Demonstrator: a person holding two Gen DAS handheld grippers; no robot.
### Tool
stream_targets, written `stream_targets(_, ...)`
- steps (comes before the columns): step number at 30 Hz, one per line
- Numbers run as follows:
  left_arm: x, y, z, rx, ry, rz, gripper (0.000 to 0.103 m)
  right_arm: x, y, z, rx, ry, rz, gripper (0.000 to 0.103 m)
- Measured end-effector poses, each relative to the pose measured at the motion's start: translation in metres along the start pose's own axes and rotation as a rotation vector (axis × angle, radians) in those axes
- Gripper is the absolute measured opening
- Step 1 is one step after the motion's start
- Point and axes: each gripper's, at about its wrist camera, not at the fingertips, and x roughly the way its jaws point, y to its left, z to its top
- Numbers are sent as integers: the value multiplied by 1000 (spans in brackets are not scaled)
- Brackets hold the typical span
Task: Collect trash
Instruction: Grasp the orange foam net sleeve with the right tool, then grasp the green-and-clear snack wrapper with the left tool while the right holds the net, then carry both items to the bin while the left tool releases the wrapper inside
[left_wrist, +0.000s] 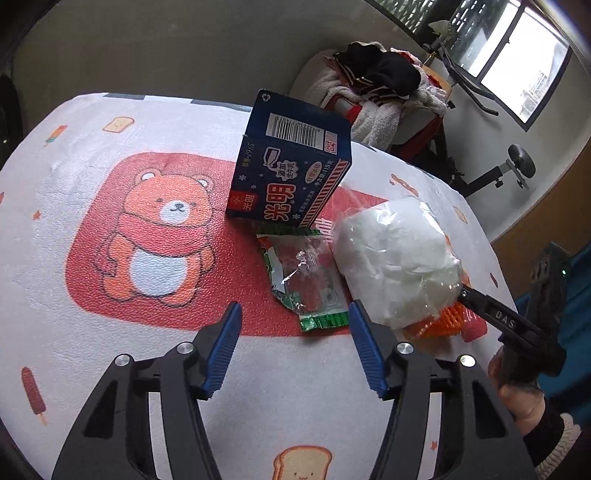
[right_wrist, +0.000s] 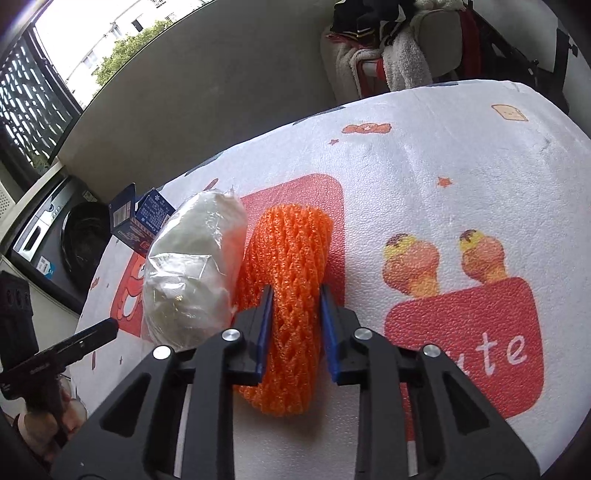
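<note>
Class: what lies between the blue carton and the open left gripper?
A crumpled green-edged wrapper lies between the blue carton and left gripper, shown in the left wrist view.

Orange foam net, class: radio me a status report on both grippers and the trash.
Right gripper shut on orange foam net. Left gripper open, empty, facing green wrapper. White plastic bag touching net's side.

From the left wrist, the orange foam net (left_wrist: 441, 321) is mostly hidden behind the white plastic bag (left_wrist: 395, 258); the blue carton (right_wrist: 138, 221) is half-covered from the right.
</note>
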Motion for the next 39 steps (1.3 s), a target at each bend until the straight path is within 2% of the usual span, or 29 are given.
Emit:
stream_targets(3,19,-1,10,-13,12,27,56,1,-1,1,-1,1,0,27)
stream_targets(9,45,-12,25,29,35,101,56,3,-4,2,13,9,13,27)
stream_targets(14,55,-26,26,96,34,215,54,3,-4,2,10,9,15,27)
stream_targets(15,56,-27,25,106,35,230,53,3,-4,2,10,9,14,27)
stream_targets(17,56,-28,24,128,31,269,39,3,-4,2,10,8,13,27)
stream_targets(18,55,-27,23,134,30,272,38,2,-4,2,8,7,11,27)
stream_targets(21,48,-22,17,149,39,281,25,-5,1,-1,-6,-22,-21,26)
stream_targets(23,40,-16,13,138,50,260,15,-13,10,-3,-48,-50,-47,25)
stream_targets(26,21,-5,2,132,40,231,10,-24,19,-7,-80,-71,-70,25)
stream_targets(33,-36,3,-29,158,-13,194,9,-59,31,-20,-149,-104,-123,25)
stream_targets(39,-81,-7,-59,209,-61,174,9,-93,46,-37,-197,-126,-134,25)
